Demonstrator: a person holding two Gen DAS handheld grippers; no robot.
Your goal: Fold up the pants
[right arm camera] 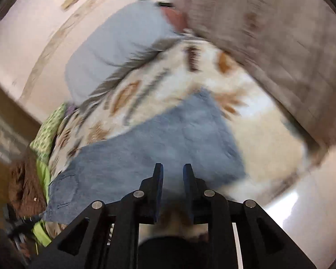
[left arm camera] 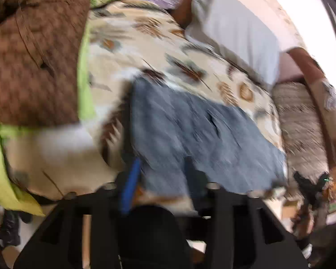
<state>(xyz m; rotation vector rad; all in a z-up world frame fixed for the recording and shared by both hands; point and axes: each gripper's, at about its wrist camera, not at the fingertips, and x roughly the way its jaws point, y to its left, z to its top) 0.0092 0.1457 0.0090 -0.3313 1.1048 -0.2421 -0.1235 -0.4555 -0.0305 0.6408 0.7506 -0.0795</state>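
Ahead of both parted, empty tongs, left (left arm camera: 160,174) and right (right arm camera: 173,174), soft blue denim pants (right arm camera: 159,148) lie flat across a leaf-patterned bedspread (right arm camera: 145,89).

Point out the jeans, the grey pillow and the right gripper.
jeans (right arm camera: 159,148), right wrist view, middle of the denim.
grey pillow (left arm camera: 235,33), left wrist view, its flat top face.
right gripper (right arm camera: 173,174), right wrist view, gap midway between fingertips.

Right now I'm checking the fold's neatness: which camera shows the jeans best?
The right wrist view: the jeans fill the middle, with edges and a back pocket readable beyond the open right gripper. The left wrist view shows the jeans too, but smeared by motion blur, the near edge hidden behind the left gripper.
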